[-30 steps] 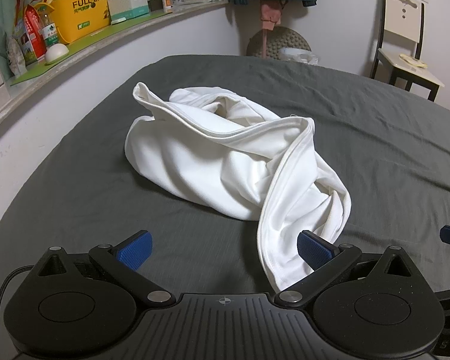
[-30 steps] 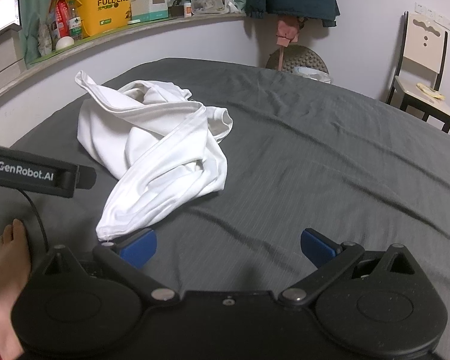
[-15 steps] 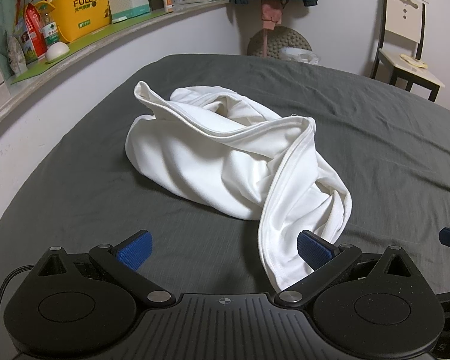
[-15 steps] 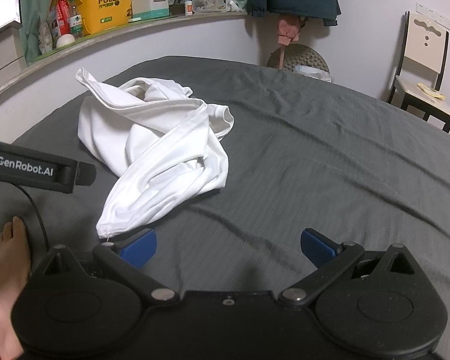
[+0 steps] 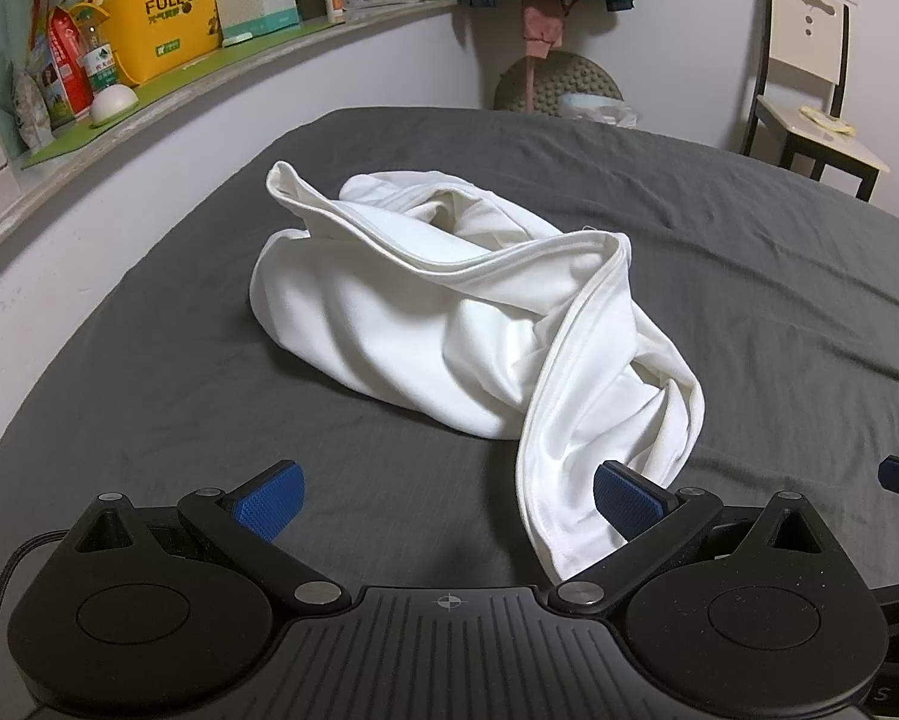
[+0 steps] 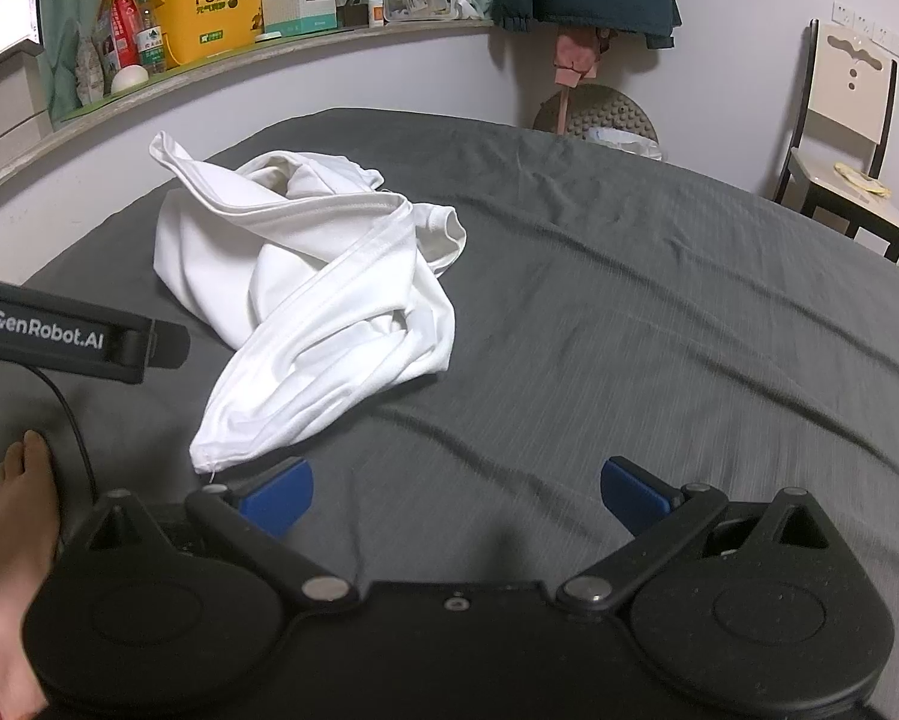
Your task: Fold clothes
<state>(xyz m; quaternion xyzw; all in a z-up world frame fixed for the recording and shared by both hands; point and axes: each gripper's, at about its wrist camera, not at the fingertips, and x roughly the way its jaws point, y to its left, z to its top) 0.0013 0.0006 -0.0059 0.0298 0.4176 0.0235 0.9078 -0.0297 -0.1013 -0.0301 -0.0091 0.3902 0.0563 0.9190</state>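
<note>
jaws released on both grippers near white garment (image 5: 449,324); only r view shows bare foot (image 6: 11,516).

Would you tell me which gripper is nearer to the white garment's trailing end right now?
Left. The left gripper has the white garment end lying just inside its right finger. The right gripper sits to the garment's right, with the tip just beyond its left finger.
</note>
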